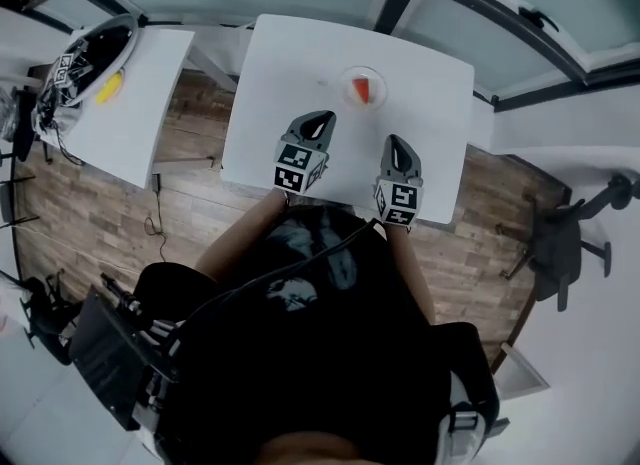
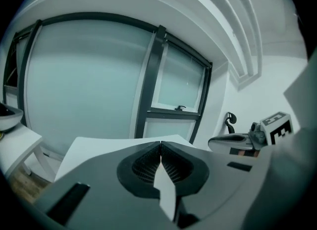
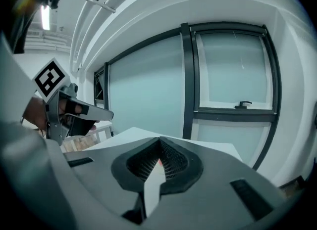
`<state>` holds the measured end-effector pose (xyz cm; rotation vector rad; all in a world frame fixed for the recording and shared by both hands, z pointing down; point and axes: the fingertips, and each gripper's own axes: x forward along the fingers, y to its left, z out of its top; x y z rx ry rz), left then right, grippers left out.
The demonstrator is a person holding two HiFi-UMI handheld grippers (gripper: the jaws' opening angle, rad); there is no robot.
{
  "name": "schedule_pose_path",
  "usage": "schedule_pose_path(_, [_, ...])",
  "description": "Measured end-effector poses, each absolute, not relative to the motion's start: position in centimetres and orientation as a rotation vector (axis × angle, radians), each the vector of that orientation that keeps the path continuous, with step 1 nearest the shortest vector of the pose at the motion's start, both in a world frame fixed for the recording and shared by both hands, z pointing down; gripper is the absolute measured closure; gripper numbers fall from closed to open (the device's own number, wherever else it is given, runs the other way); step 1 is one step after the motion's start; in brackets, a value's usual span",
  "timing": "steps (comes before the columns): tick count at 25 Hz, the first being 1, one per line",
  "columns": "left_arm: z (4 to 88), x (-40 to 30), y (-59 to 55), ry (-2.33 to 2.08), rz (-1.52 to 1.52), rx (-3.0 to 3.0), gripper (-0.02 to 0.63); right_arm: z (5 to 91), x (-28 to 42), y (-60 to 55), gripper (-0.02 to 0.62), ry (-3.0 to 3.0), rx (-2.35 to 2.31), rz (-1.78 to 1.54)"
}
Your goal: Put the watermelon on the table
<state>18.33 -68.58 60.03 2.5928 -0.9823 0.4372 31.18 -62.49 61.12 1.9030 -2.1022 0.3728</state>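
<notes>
A red watermelon slice (image 1: 366, 89) lies on the white table (image 1: 300, 63), toward its far side, inside a faint round patch. Through the right gripper's jaws only a sliver of red watermelon (image 3: 159, 162) shows. My left gripper (image 1: 322, 119) hovers above the table's near half, left of the slice, jaws shut and empty. My right gripper (image 1: 397, 143) hangs just near of the slice, also shut with nothing held. In the left gripper view the left gripper (image 2: 161, 145) shows its tips meeting. The right gripper (image 3: 159, 140) likewise shows closed tips.
A second white table (image 1: 130, 93) stands to the left with a basket (image 1: 85, 58) of cables and something yellow. An office chair (image 1: 565, 238) sits at the right. Glass partitions (image 2: 89, 85) rise behind the table. Wood floor surrounds it.
</notes>
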Motion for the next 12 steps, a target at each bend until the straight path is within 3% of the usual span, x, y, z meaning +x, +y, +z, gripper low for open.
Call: schedule_pose_path(12, [58.4,17.9,-65.8,-1.012,0.481,2.685,0.597,58.5,31.1,-60.7,0.586,-2.131,1.976,0.327])
